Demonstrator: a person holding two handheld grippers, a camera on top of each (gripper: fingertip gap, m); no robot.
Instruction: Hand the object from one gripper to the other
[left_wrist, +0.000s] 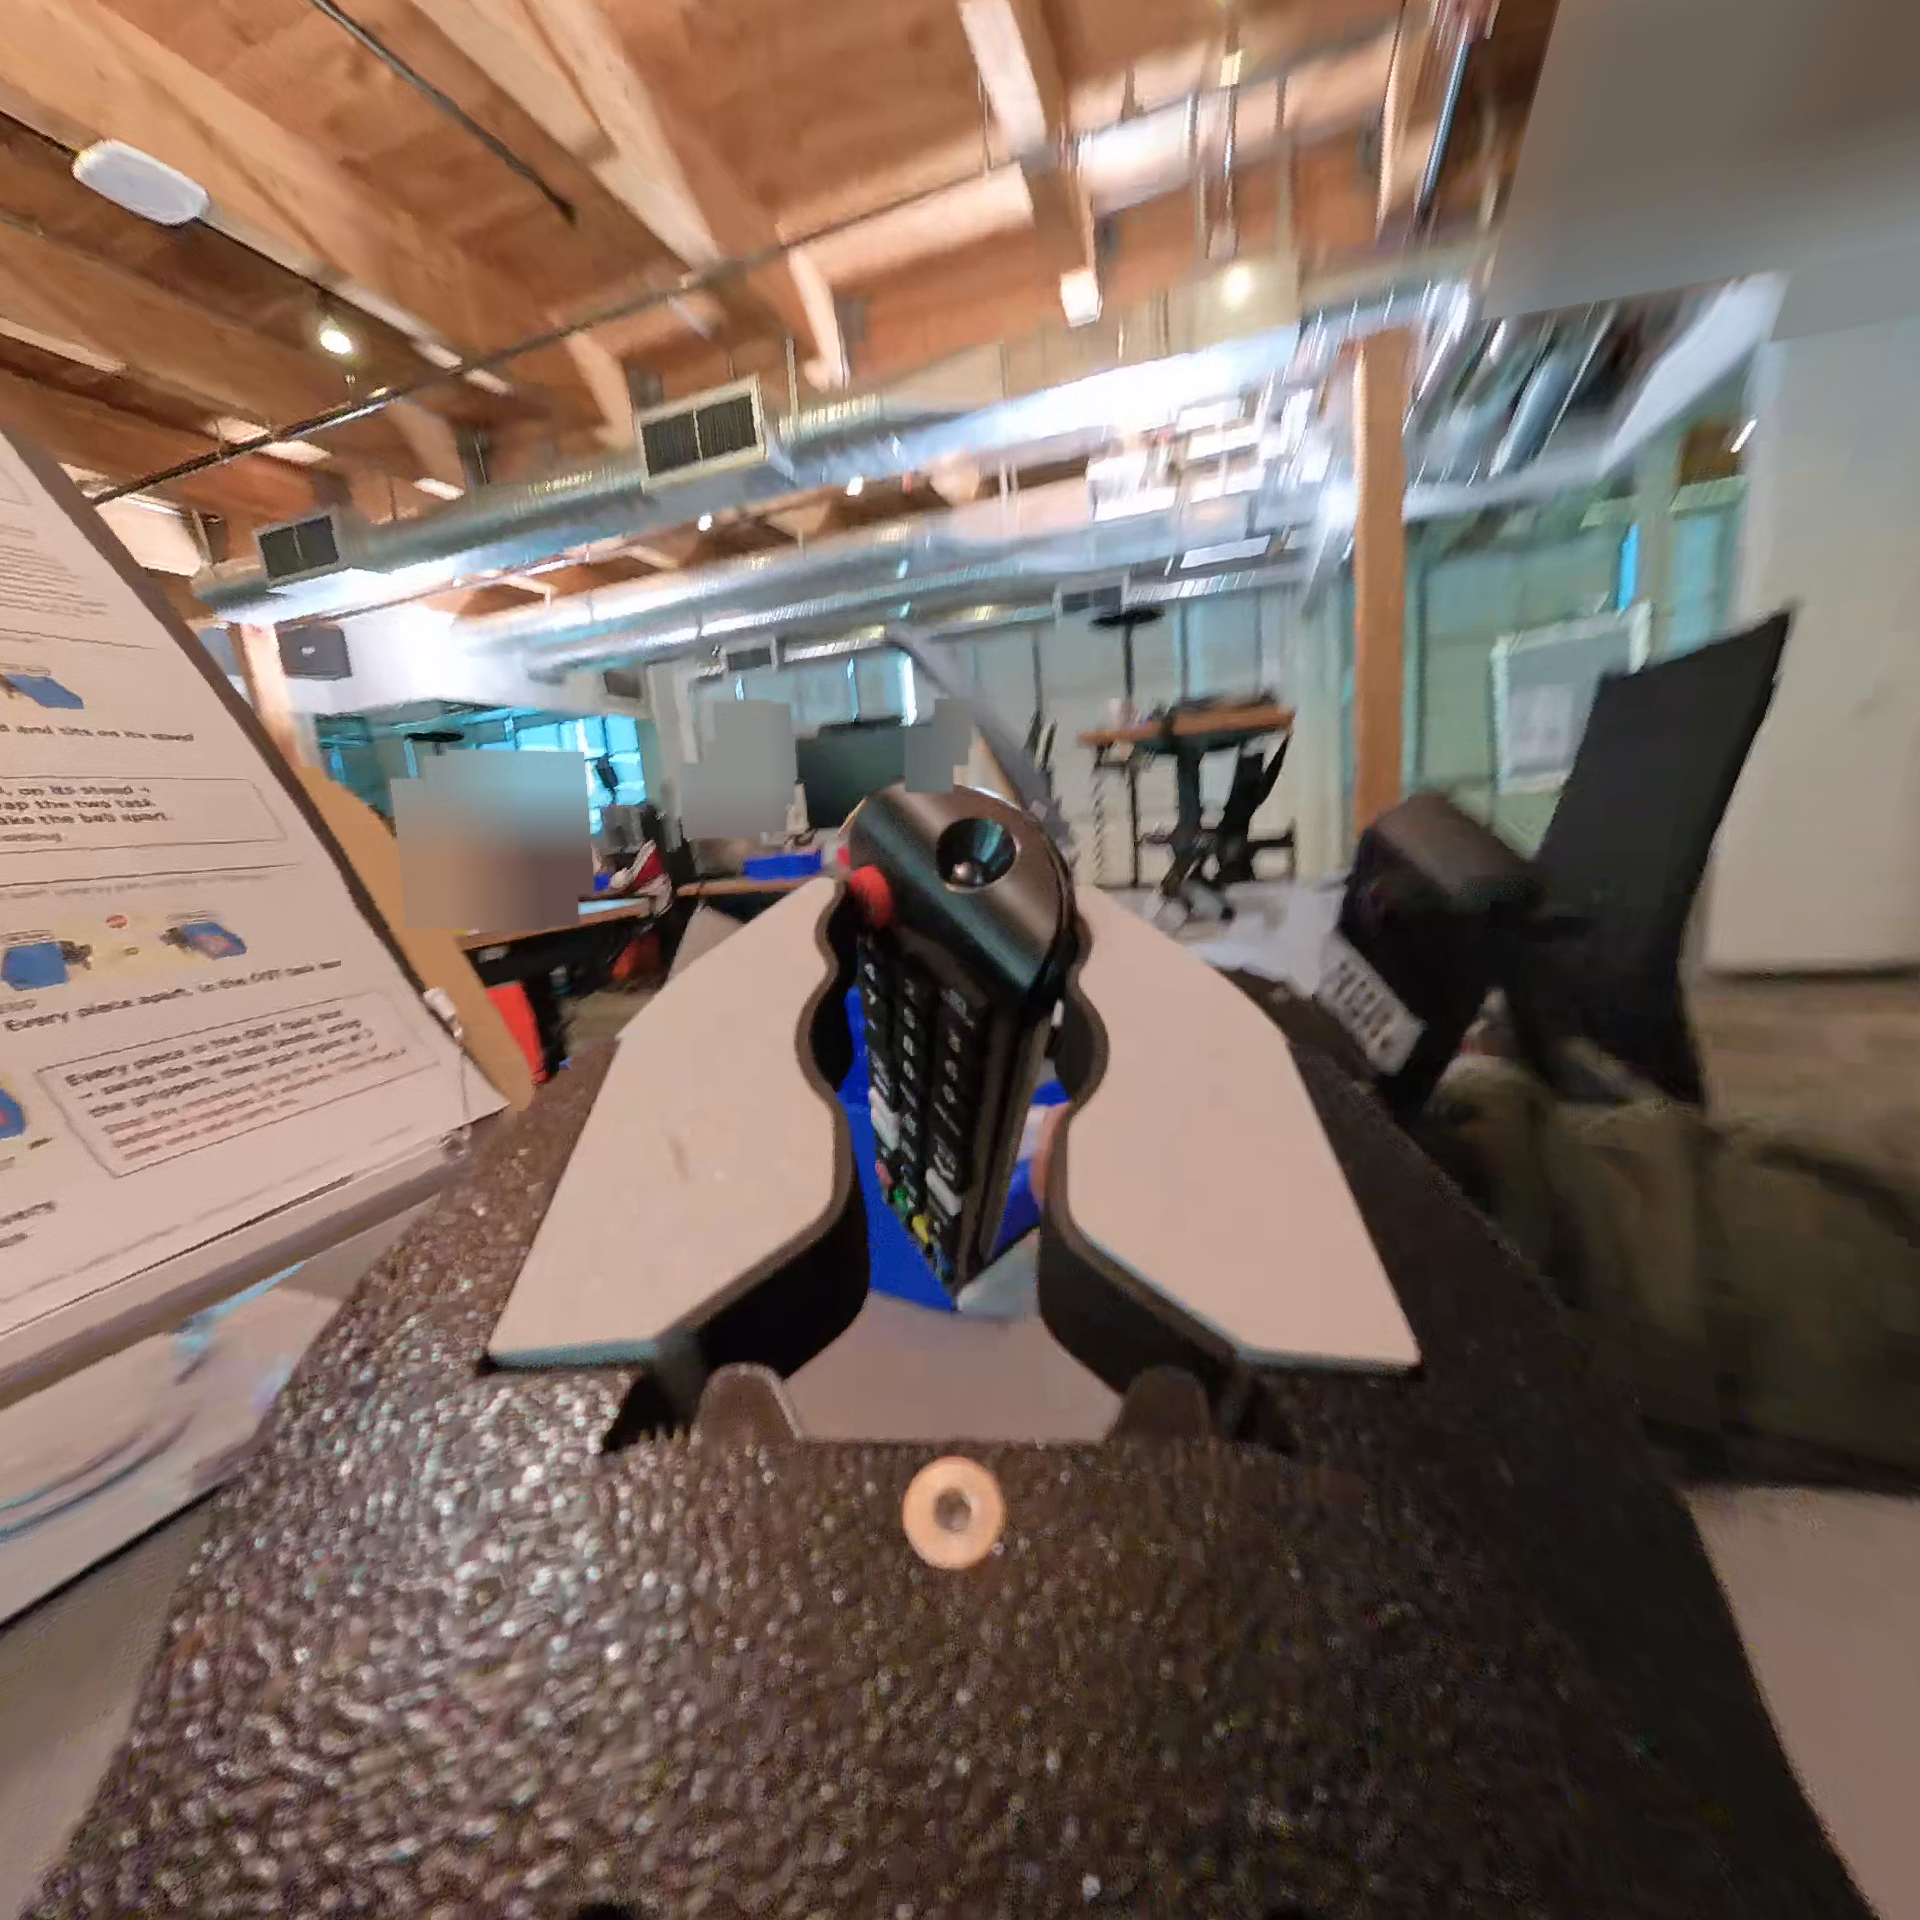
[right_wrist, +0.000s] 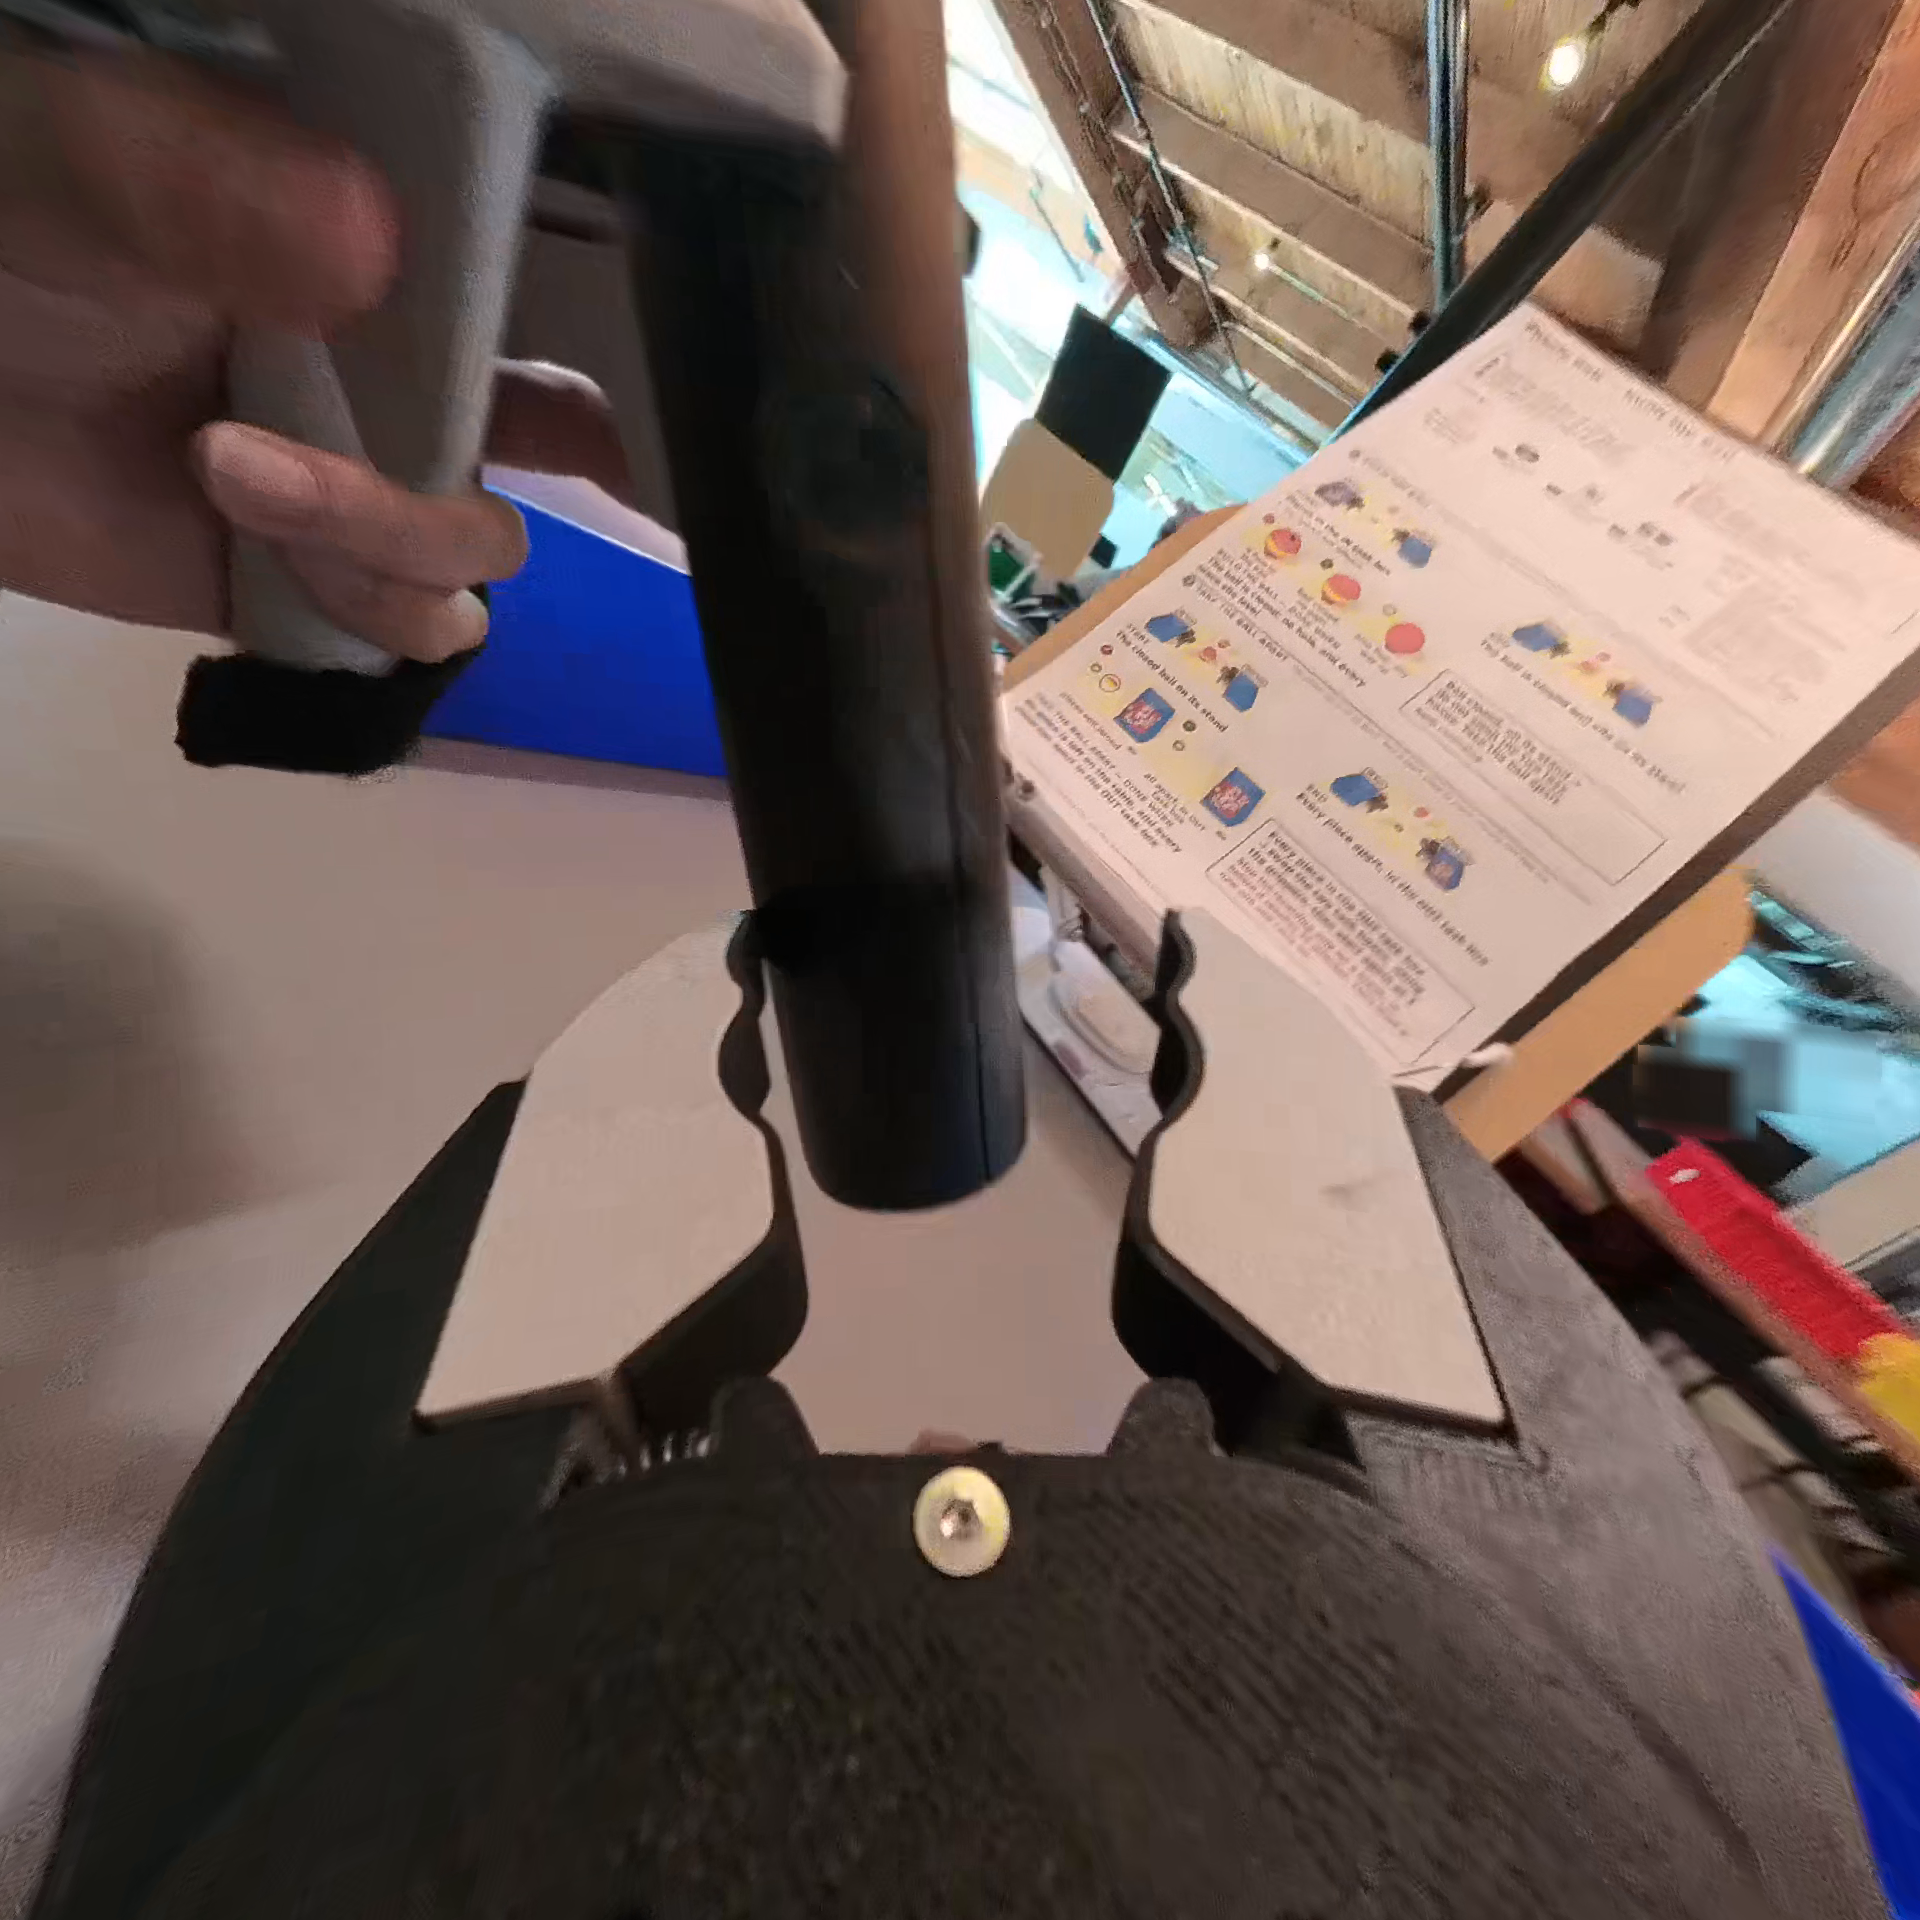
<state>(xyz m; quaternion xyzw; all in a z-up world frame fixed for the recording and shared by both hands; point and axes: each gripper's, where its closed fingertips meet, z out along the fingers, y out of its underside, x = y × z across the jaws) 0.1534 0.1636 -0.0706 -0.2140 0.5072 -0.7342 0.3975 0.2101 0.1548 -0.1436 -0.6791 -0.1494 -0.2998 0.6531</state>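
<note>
A black remote control (left_wrist: 951, 1018) with several rows of buttons and a red button near its top stands upright between the fingers of my left gripper (left_wrist: 956, 914), which is shut on it. In the right wrist view the remote (right_wrist: 862, 727) hangs down with its plain lower end between the fingers of my right gripper (right_wrist: 956, 925). That gripper is open. The remote rests against its left finger (right_wrist: 634, 1164), with a gap to the right finger (right_wrist: 1288, 1174). A hand (right_wrist: 156, 416) at the upper left holds the left gripper's grey handle (right_wrist: 301, 436).
A printed instruction sheet on a board leans at the table's edge, left in the left wrist view (left_wrist: 156, 935) and right in the right wrist view (right_wrist: 1455, 675). A blue bin (right_wrist: 592, 644) stands on the white table (right_wrist: 312, 935). A black chair (left_wrist: 1662, 831) stands to the right. Tip to tip, the grippers are about 10 cm apart.
</note>
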